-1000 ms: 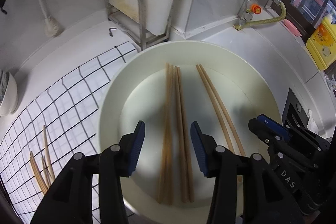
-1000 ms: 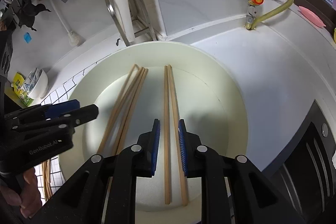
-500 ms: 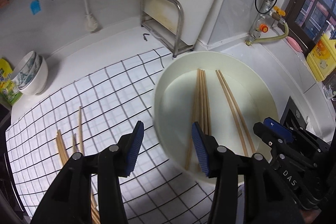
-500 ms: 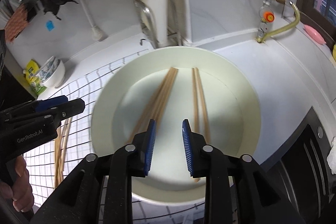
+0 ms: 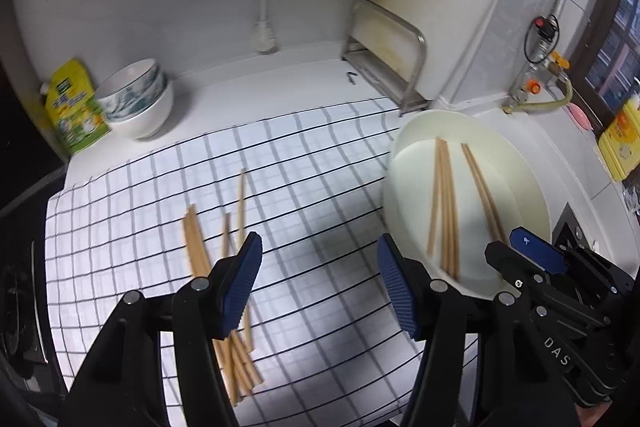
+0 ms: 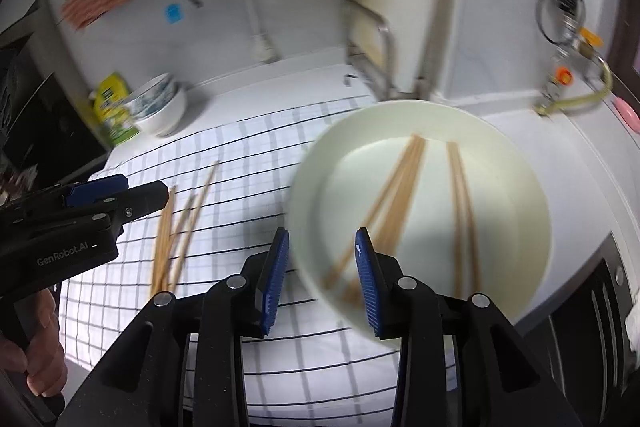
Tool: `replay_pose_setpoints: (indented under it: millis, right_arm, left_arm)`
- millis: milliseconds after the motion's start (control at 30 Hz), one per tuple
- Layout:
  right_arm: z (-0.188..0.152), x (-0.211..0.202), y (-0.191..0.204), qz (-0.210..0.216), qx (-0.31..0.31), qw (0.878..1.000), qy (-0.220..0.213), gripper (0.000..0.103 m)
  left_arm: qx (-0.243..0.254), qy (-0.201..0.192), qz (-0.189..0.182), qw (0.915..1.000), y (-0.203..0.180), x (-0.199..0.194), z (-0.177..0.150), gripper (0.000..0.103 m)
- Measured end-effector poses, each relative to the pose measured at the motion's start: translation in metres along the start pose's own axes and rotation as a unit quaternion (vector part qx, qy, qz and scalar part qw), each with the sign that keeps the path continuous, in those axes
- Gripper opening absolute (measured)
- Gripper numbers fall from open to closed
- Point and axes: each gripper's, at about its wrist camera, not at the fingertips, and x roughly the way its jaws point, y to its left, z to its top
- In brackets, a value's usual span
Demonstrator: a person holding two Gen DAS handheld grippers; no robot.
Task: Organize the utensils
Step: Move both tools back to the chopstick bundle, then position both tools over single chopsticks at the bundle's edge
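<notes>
Two grippers hang above the counter, both tilted steeply down and both empty. Nearest the left camera, the left gripper (image 5: 318,283) stands wide, its jaws having just been opening, with nothing between the blue pads; under it lies bare checked cloth (image 5: 320,187), free from the pads out to the cloth's far edge. Just to its left a loose pile of chopsticks (image 5: 224,267) lies on the cloth, fanned and crossing; about five or six sticks show, though the black finger hides part of the heap, so the count is uncertain. The cloth's near edge drops off at the bottom of the left view, and its left edge meets a dark strip.

From the right camera, the right gripper (image 6: 322,273) is parted more narrowly, its jaws likewise just opened further, gripping nothing; it hovers over the near-left rim of the white basin (image 6: 532,187), which overlaps the cloth's right side. Inside the basin lie more chopsticks (image 6: 400,187): one bundle of about four slanting left and one pair (image 6: 464,203) to the right, apart from the bundle. Blur makes the bundle's count rough. A hand (image 6: 40,359) at the lower left holds the left tool.

Farther back, white counter runs between cloth and wall. There sit two stacked bowls (image 5: 136,99) beside one yellow-green pouch (image 5: 72,107), and one metal rack (image 5: 392,67) against the wall.
</notes>
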Motion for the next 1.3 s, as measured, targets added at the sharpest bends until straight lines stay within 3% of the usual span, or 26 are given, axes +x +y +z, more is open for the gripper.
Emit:
replay_pose_setpoints:
  millis: [333, 600, 900, 1300]
  right_arm:
    - [-0.004, 0.021, 0.074, 0.039, -0.075, 0.996, 0.027, 0.046]
    - [-0.017, 0.061, 0.111, 0.059, -0.111, 0.99, 0.069, 0.049]
    - [-0.032, 0.11, 0.132, 0.069, -0.122, 0.985, 0.096, 0.049]
    - [-0.038, 0.16, 0.152, 0.057, -0.119, 0.986, 0.103, 0.049]
  left_arm:
    - [-0.085, 0.002, 0.074, 0.9936, 0.093, -0.016, -0.043, 0.07]
    - [-0.141, 0.031, 0.102, 0.9843, 0.147, -0.003, -0.079, 0.072]
    - [-0.16, 0.052, 0.101, 0.9806, 0.169, 0.024, -0.11, 0.074]
    - [-0.161, 0.056, 0.088, 0.9814, 0.179, 0.056, -0.111, 0.074]
